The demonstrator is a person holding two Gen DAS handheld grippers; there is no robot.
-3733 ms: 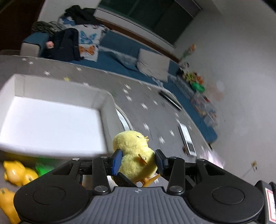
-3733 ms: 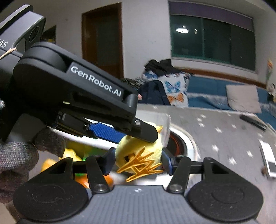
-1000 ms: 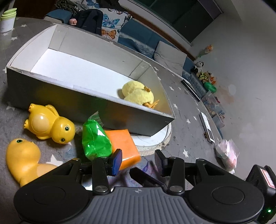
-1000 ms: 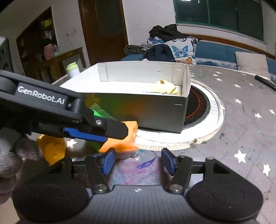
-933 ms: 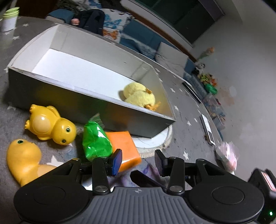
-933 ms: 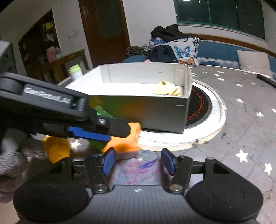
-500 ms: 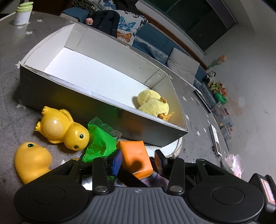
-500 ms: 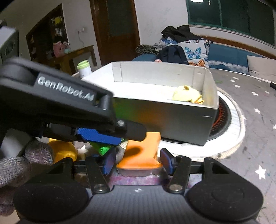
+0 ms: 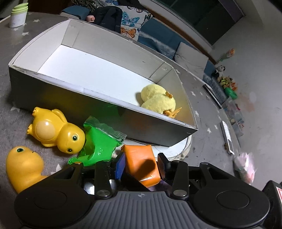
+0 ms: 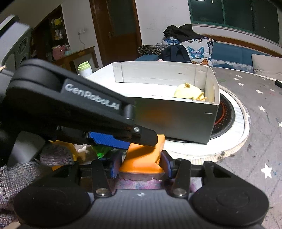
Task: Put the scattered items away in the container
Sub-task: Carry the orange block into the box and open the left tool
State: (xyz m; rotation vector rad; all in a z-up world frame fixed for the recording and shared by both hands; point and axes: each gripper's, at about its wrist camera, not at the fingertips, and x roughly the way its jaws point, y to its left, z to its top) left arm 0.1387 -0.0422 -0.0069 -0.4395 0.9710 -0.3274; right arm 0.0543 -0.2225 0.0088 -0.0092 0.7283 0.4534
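Observation:
An orange block (image 9: 141,163) lies on the table in front of the white box (image 9: 98,91). My left gripper (image 9: 140,165) and my right gripper (image 10: 141,166) both straddle the orange block (image 10: 142,160), with the pads close to its sides. A plush yellow chick (image 9: 158,101) lies in the box's right end; it also shows in the right wrist view (image 10: 189,92). Two yellow rubber ducks (image 9: 56,129) (image 9: 23,165) and a green packet (image 9: 98,142) lie left of the block. The left gripper's body crosses the right wrist view.
The box (image 10: 176,112) rests partly on a round white-rimmed hob (image 10: 234,123). A white cup with a green lid (image 9: 18,15) stands at the far left. A remote (image 9: 227,137) and a pink bag (image 9: 245,165) lie on the starred grey table at right.
The plush chick went from both grippers into the box. Both grippers then dropped to the table and moved forward until the orange block sits between their fingers.

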